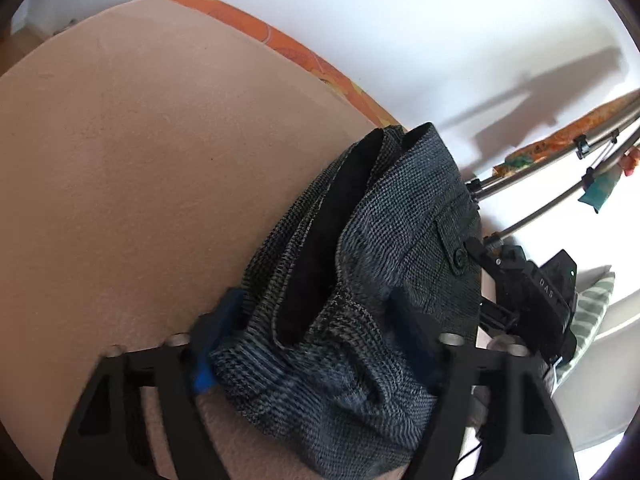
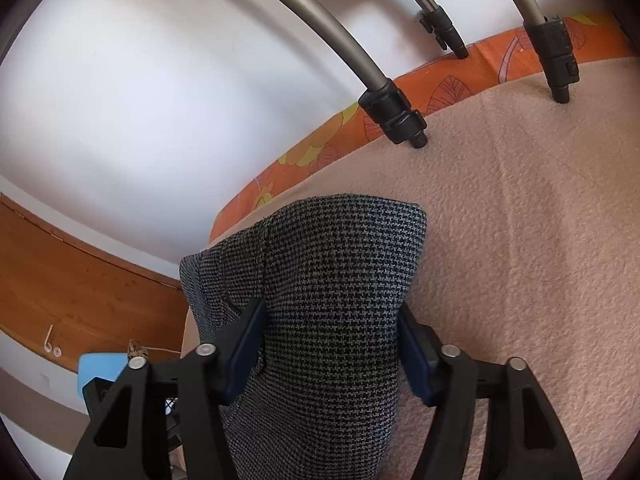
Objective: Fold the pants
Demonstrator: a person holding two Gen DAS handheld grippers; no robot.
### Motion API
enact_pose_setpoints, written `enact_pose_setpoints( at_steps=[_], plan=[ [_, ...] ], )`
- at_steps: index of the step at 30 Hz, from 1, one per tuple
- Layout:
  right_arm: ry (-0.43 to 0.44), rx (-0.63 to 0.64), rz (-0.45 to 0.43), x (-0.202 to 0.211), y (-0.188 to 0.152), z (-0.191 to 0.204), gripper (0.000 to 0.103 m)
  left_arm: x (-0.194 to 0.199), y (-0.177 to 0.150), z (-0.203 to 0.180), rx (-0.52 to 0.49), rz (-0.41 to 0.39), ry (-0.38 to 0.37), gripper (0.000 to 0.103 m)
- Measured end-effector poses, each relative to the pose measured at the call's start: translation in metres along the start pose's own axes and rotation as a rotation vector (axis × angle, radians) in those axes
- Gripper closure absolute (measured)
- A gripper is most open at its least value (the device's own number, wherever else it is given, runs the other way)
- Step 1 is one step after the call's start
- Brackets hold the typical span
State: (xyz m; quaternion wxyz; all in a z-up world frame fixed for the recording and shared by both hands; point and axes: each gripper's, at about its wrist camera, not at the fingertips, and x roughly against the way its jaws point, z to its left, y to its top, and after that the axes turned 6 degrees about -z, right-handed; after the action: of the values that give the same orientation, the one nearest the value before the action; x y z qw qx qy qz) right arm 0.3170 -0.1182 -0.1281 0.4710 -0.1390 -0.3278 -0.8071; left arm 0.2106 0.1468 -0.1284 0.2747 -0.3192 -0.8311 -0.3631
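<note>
My left gripper (image 1: 316, 328) clamped on pants (image 1: 400, 216) waistband | right gripper (image 2: 328, 344) pinching the same pants above the bed (image 2: 520, 240) | thick woven cloth, soft, grippy; hold doubled edges

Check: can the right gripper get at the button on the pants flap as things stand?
Probably not. The right gripper is already clamped on the pants, so it isn't free. The button lies just beside it in the left view.
</note>
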Motion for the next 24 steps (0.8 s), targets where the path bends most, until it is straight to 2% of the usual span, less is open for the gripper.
enact_pose_setpoints(
  at_steps=[1,2,4,6,9,15,20,24],
  plan=[
    [0.011,-0.012,0.003,-0.001,0.000,-0.001,0.059,-0.001,0.001,0.000,0.011,-0.006,0.002,0.051],
    [0.014,-0.017,0.004,-0.001,0.000,0.000,0.062,-0.001,0.001,0.000,0.012,-0.010,0.008,0.063],
    [0.003,0.004,0.000,0.000,0.000,0.005,0.073,0.000,0.002,-0.003,-0.002,-0.025,0.012,0.068],
    [-0.018,0.049,-0.006,0.004,0.001,0.015,0.077,0.006,0.002,-0.011,-0.055,-0.045,0.014,0.073],
    [-0.039,0.108,-0.022,0.008,0.000,0.034,0.081,0.016,0.001,-0.021,-0.133,-0.069,0.018,0.077],
    [-0.083,0.275,-0.056,0.023,-0.005,0.082,0.085,0.034,-0.001,-0.032,-0.195,-0.097,-0.010,0.086],
    [-0.112,0.355,-0.083,0.041,-0.014,0.108,0.086,0.049,-0.007,-0.041,-0.222,-0.107,-0.041,0.087],
    [-0.117,0.391,-0.108,0.072,-0.012,0.112,0.086,0.061,-0.016,-0.059,-0.274,-0.114,-0.070,0.087]
  ],
)
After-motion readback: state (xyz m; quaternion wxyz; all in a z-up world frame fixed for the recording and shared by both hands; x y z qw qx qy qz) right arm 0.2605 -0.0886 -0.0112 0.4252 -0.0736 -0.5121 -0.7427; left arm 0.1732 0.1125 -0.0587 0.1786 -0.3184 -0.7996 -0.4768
